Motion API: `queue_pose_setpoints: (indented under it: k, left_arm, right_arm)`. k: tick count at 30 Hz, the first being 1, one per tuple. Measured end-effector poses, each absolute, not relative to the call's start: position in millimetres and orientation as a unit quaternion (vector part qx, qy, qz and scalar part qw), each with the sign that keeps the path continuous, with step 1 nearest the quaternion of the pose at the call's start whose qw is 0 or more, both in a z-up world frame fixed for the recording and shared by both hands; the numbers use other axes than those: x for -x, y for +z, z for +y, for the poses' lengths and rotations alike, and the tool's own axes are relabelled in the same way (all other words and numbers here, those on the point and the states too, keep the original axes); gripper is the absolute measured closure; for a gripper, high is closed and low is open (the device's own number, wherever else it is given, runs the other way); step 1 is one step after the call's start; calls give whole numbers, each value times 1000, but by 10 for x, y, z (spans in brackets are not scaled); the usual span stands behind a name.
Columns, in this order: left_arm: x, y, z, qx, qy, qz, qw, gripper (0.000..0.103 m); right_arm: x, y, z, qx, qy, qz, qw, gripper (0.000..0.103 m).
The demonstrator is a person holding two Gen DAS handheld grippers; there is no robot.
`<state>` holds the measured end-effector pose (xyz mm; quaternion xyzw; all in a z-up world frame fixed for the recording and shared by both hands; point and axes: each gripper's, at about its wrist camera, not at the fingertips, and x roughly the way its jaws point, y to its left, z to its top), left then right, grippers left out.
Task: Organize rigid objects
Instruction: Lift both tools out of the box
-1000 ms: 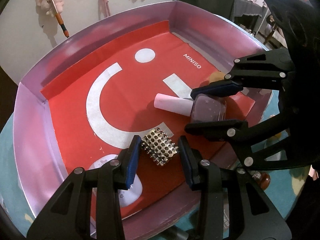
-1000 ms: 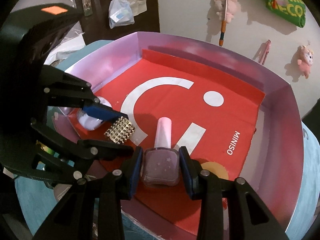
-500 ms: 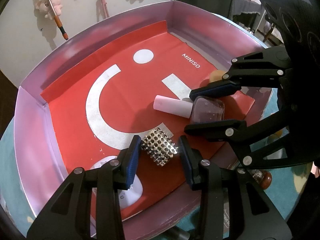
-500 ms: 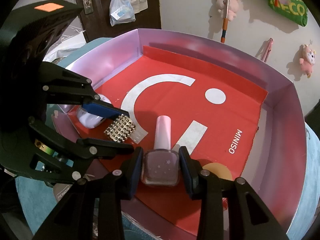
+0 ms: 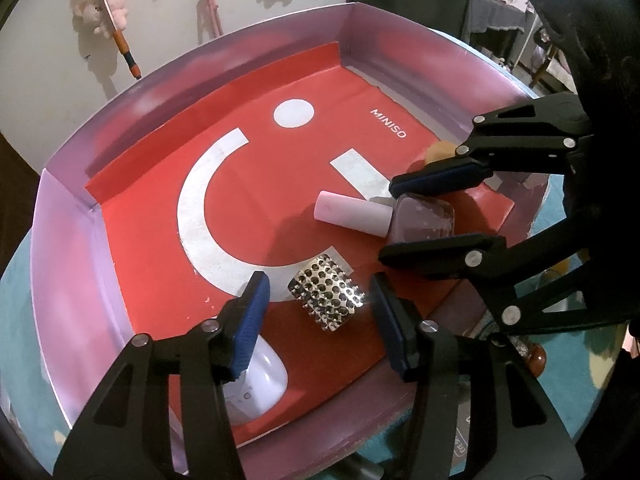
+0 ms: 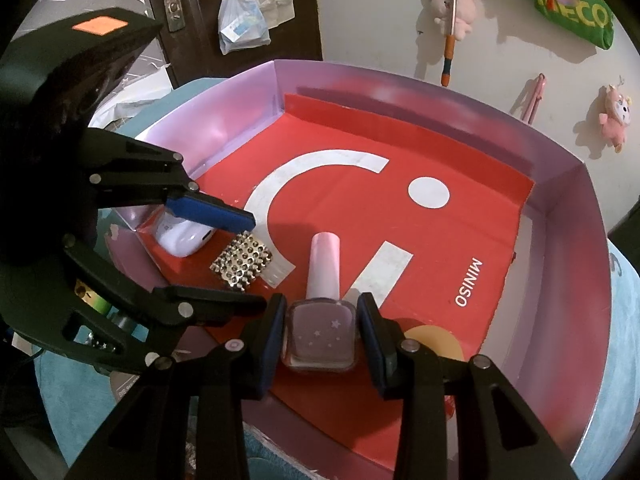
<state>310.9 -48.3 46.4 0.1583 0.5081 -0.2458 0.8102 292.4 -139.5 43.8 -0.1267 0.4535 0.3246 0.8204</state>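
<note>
A red-lined tray with pale purple walls (image 5: 68,248) (image 6: 572,216) holds the objects. A silver studded cylinder (image 5: 326,298) (image 6: 242,266) lies between the wide-open fingers of my left gripper (image 5: 318,312) (image 6: 224,256), untouched. A purple nail polish bottle with a pink cap (image 6: 320,328) (image 5: 424,222) lies flat on the liner. My right gripper (image 6: 322,330) (image 5: 436,210) stands around its body, pads close beside the glass with a thin gap. A white earbud case (image 5: 260,380) (image 6: 180,236) sits under the left finger.
A tan round sponge (image 6: 434,342) (image 5: 438,150) lies by the right gripper's right finger. The tray rests on a teal cloth (image 6: 624,360). Small items (image 5: 532,356) lie outside the tray's near edge. Toys hang on the wall behind.
Both grippers have opened slightly. The left jaws spread wider around the studded cylinder, and the right pads have come off the nail polish bottle, which now rests on the liner.
</note>
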Motion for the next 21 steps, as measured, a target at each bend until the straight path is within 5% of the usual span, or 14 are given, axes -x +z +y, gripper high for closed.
queue_pose_setpoints:
  k: [7, 9, 17, 21]
  left_arm:
    - [-3048, 645, -398, -129, -242, 495, 825, 47]
    - [-2995, 752, -349, -111, -237, 482, 836, 37]
    - [-2519, 1263, -192, -48, -218, 416, 881, 26]
    - [-2075, 1538, -164, -38, -190, 362, 912, 23]
  right_arm:
    - [-2866, 646, -1497, 115, 316, 438, 834, 60]
    - [-2822, 773, -1566, 102, 313, 428, 842, 49]
    - [-2469, 1313, -1795, 67, 293, 377, 876, 29]
    - [-2096, 1613, -1853, 59, 282, 341, 895, 11]
